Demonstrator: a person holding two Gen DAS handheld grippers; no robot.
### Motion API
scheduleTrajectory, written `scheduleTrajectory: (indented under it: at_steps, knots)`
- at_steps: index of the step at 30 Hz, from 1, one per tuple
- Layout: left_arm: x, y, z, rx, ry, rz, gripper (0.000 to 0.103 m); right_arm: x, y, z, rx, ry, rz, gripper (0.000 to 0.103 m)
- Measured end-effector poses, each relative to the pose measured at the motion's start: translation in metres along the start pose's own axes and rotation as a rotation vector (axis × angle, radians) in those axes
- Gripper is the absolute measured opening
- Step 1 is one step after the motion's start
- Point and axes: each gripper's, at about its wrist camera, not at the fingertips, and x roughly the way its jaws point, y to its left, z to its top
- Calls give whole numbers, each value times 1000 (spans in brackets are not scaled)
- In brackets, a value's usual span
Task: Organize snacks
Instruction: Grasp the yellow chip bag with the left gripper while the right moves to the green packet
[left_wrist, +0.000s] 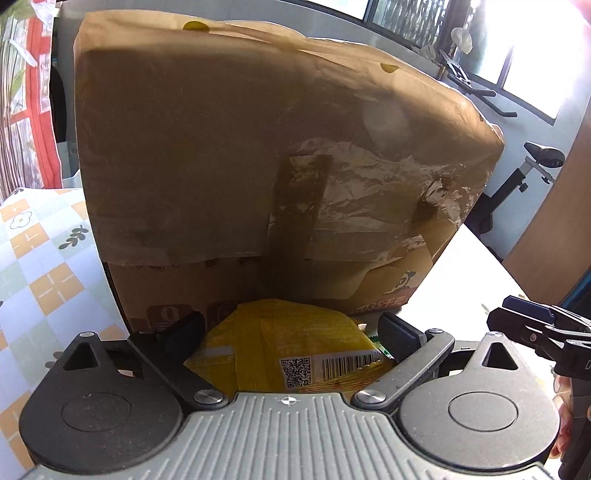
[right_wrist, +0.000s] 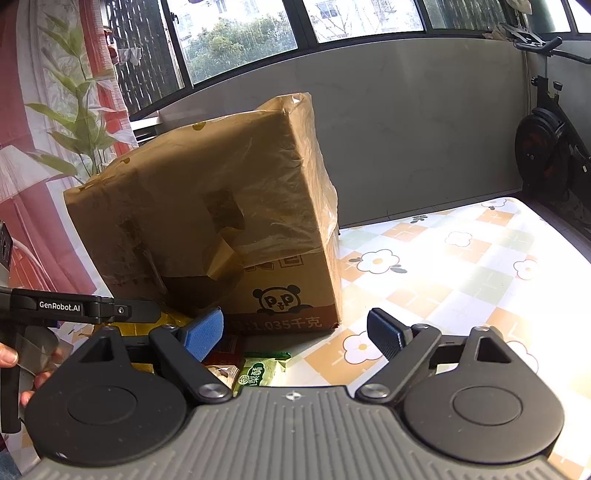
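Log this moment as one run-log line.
left tongs: open over yellow snack bag | right tongs: open, empty | cardboard box: behind snacks

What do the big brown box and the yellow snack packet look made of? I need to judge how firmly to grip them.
Big brown box: corrugated cardboard, matte, wrapped with glossy, wrinkled clear tape.
Yellow snack packet: thin plastic film, probably; shiny and creased, printed with a barcode.

Cardboard box (right_wrist: 207, 221) on floral tablecloth (right_wrist: 461, 266)

I see a brown cardboard box (right_wrist: 207, 206) with a black-and-white panda print, a yellow crinkled snack packet (left_wrist: 295, 347), and an orange-and-white checked, flowered tablecloth (right_wrist: 461, 258).
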Motion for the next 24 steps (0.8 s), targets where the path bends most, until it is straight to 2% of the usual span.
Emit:
scheduleTrajectory:
  at_steps: [6, 10, 12, 15, 18, 24]
  knots:
    - [-7, 3, -9, 16, 4, -33, 102, -2, 8, 1, -30, -1, 10, 87]
    - [-13, 2, -14, 50, -10, -53, 93, -3, 11, 2, -39, 5, 12, 87]
    - [-17, -5, -14, 84, -26, -47, 81, -4, 13, 3, -48, 4, 12, 87]
    - [-30, -4, -21, 125, -30, -56, 79, -6, 15, 4, -59, 3, 12, 87]
    - [-41, 2, -30, 136, -54, -12, 78, -6, 18, 3, -67, 14, 13, 87]
    - [-80, 30, -41, 16, -151, 79, 78, 2, 29, -4, -103, 73, 37, 87]
